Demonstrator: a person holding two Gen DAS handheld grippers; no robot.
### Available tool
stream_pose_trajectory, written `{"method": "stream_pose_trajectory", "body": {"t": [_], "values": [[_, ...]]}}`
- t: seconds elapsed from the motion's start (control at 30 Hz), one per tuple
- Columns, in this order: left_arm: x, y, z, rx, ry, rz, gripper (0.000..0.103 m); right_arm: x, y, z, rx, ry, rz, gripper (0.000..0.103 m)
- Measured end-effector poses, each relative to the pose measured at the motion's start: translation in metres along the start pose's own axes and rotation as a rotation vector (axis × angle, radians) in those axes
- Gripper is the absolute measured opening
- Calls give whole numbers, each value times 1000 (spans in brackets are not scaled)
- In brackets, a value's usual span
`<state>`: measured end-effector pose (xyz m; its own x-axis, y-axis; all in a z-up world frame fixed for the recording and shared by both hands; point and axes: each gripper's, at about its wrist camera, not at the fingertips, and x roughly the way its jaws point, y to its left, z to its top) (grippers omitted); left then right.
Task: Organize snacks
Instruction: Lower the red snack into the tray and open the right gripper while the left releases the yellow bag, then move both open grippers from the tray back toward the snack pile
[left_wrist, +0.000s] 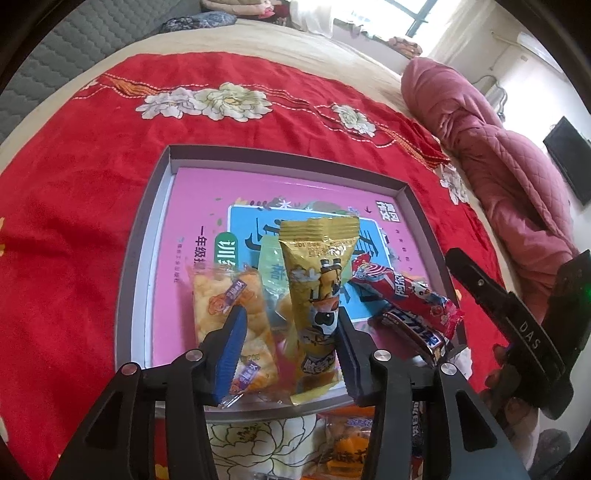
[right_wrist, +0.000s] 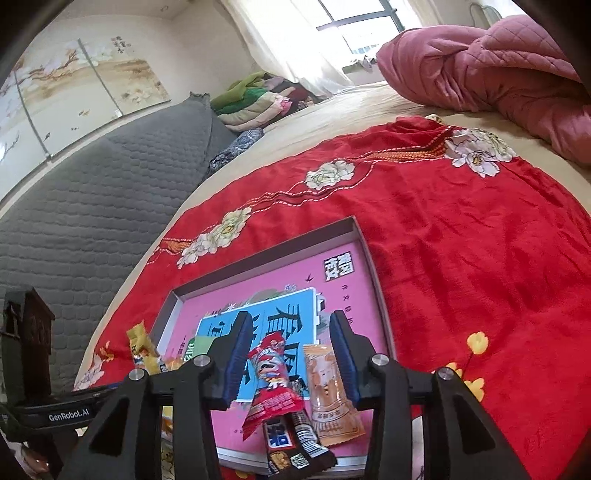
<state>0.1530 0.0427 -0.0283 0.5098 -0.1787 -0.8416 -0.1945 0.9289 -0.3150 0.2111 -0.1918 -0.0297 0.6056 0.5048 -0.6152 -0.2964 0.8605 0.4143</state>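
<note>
Both sets of jaws are hanging spread, pinching nothing. Between the left jaws (left_wrist: 291, 343) a yellow packet (left_wrist: 317, 295) is lying in the tray (left_wrist: 140, 258); between the right jaws (right_wrist: 291, 354) a red packet (right_wrist: 269, 373) is lying there too, an orange one (right_wrist: 328, 391) beside it. Several snacks are already in — a few packets (left_wrist: 347, 439) are waiting nearer, outside the tray on the bed.

Red floral cloth (left_wrist: 74, 177), pink-lined tray (left_wrist: 140, 258)

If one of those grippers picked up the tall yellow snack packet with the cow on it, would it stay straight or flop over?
The yellow cow-print snack packet would probably bend a little: it is thin crinkled film with a flat crimped top. It looks puffy, so likely light for its size and easy to crush. The glossy wrapper may slip between the pads, and it could slide off the clear bread packet it leans across in the grey-rimmed box.
</note>
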Motion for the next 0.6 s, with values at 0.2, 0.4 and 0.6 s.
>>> {"method": "stream_pose_trajectory", "body": {"t": [0.2,0.4,0.6], "values": [[-2,-4,0,9,-5,-14,53,-7,-7,6,27,-20,-1,47],[-6,-7,-1,18,-9,-21,59,-11,-8,9,33,-31,-1,49],[-11,-9,-1,27,-20,-31,59,-15,-4,9,17,-42,6,55]]}}
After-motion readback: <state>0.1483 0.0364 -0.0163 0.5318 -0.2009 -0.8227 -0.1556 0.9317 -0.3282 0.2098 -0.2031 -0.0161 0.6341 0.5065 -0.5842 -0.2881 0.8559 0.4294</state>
